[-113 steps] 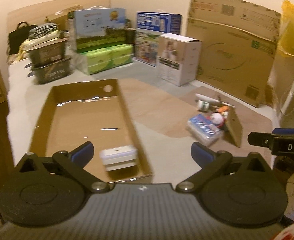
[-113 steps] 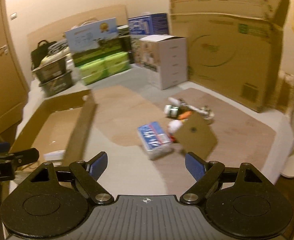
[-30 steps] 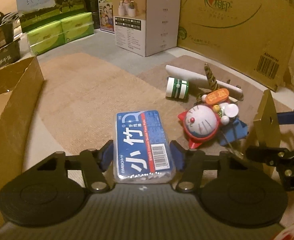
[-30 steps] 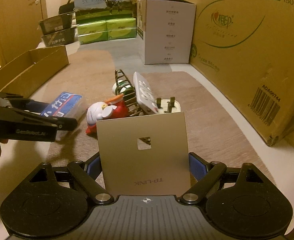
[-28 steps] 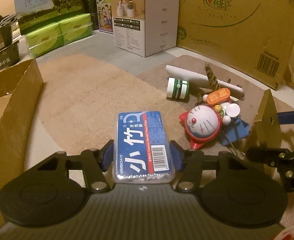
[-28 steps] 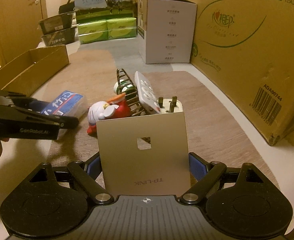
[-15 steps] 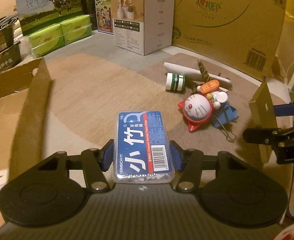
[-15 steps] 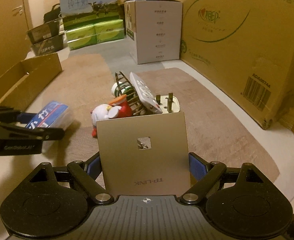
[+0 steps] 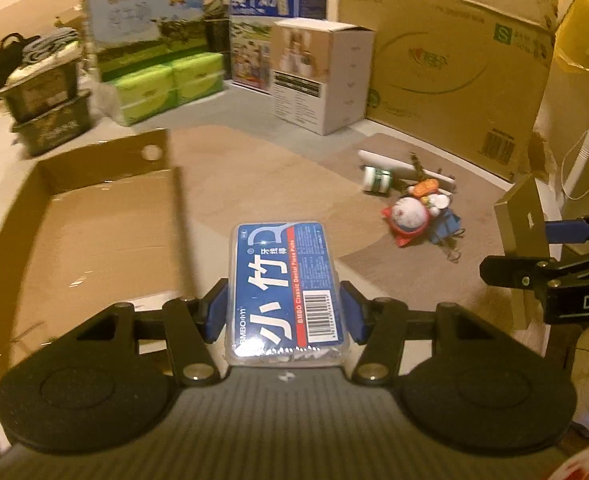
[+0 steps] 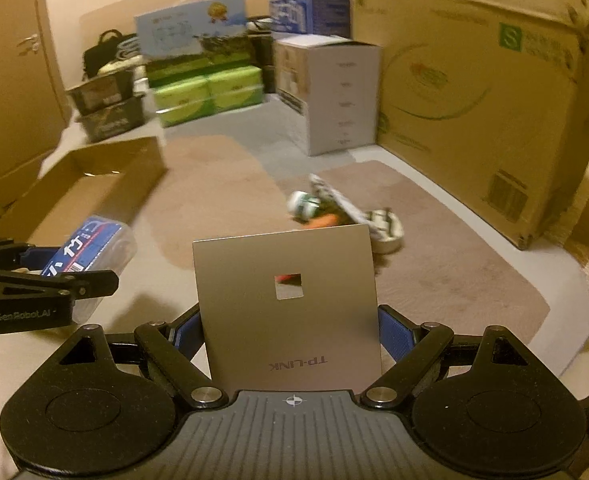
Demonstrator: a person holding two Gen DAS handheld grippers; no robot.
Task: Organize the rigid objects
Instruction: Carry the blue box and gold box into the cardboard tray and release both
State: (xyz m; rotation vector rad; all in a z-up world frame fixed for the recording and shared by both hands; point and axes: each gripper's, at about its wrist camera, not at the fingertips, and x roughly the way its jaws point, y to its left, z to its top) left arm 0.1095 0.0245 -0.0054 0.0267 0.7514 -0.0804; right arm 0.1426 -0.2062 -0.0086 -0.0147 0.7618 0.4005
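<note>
My left gripper [image 9: 285,312] is shut on a blue dental floss pick box [image 9: 284,284] and holds it in the air just right of the open cardboard tray [image 9: 94,236]. The box also shows in the right wrist view [image 10: 86,252]. My right gripper [image 10: 290,332] is shut on a grey TP-LINK wall plate [image 10: 288,308], which also shows at the right of the left wrist view [image 9: 524,220]. A pile stays on the mat: a Doraemon toy [image 9: 408,216], a green-white roll [image 9: 378,178] and a white power strip [image 9: 404,170].
A white carton [image 9: 322,80], a big brown cardboard box [image 9: 454,72], green tissue packs [image 9: 166,84] and dark bins [image 9: 46,116] line the back. A door [image 10: 10,80] is at the left in the right wrist view.
Both grippers have lifted and pulled back from the pile, each with its object held. The left one has swung left toward the cardboard tray.
</note>
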